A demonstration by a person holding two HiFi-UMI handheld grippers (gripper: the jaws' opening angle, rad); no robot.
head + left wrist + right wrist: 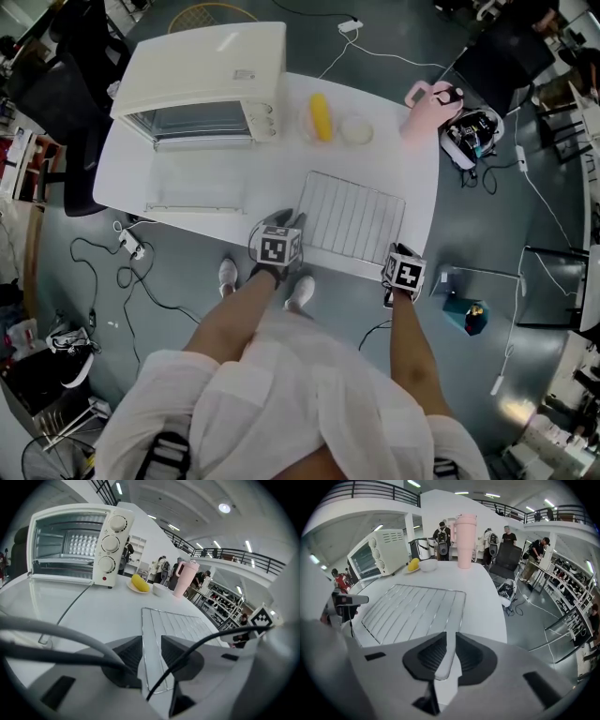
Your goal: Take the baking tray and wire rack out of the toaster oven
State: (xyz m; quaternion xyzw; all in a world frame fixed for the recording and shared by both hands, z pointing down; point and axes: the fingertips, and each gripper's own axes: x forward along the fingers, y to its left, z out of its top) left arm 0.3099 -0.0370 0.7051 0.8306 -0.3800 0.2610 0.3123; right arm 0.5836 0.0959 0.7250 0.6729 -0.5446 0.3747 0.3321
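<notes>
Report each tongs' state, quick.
Left tongs: open, rack corner between them.
Right tongs: open, rack corner between them.

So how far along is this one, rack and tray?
Done: the wire rack lies flat on the table, out of the toaster oven, whose door hangs open. In hand: the left gripper and right gripper each straddle a near corner of the rack, fingers apart, not gripping. Left: the baking tray; none shows on the table, and whether it is still in the oven is unclear.
</notes>
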